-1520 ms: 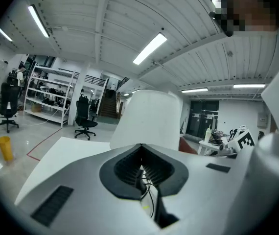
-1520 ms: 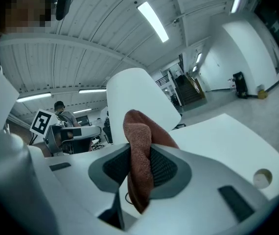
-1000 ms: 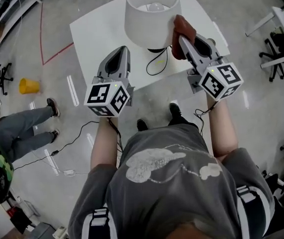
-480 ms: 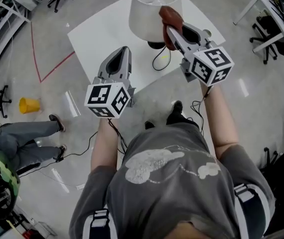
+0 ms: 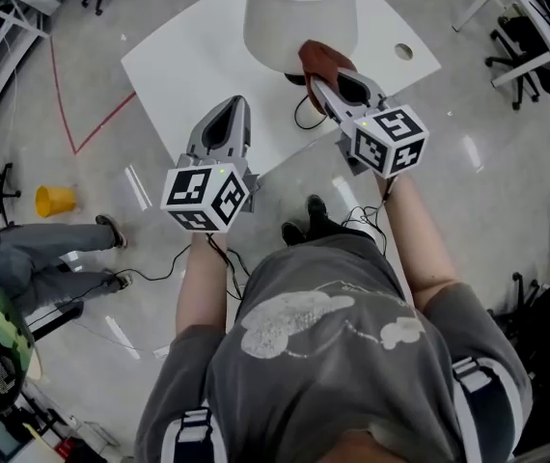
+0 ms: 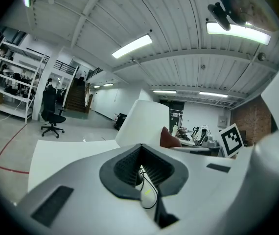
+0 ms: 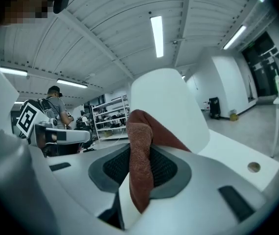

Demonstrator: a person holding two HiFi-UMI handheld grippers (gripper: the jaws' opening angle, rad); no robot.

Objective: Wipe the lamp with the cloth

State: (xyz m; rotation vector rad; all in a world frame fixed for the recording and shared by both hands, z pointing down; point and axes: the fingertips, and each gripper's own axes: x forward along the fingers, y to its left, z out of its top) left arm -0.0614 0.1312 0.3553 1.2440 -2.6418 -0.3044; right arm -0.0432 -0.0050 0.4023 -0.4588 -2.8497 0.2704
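Note:
A white lamp shade [image 5: 299, 13] stands on a white table [image 5: 188, 61], with the black lamp base [image 5: 299, 77] and its cord [image 5: 304, 119] below it. My right gripper [image 5: 325, 75] is shut on a reddish-brown cloth [image 5: 321, 59], and the cloth lies against the shade's lower front edge. In the right gripper view the cloth [image 7: 142, 158] hangs between the jaws in front of the shade [image 7: 166, 106]. My left gripper [image 5: 222, 123] hovers over the table's near edge, shut and empty, left of the lamp. The left gripper view shows the shade [image 6: 142, 121] and cloth [image 6: 170, 138] ahead.
A round hole [image 5: 404, 52] sits in the table's right part. Red tape lines [image 5: 87, 114] and a yellow cone [image 5: 53, 199] mark the floor at left. A seated person [image 5: 34, 258] is at lower left. Office chairs [image 5: 511, 51] and a desk stand at right.
My right gripper has carried the cloth leftward and down across the front of the shade, from its right side to its lower front edge. The left gripper has stayed put.

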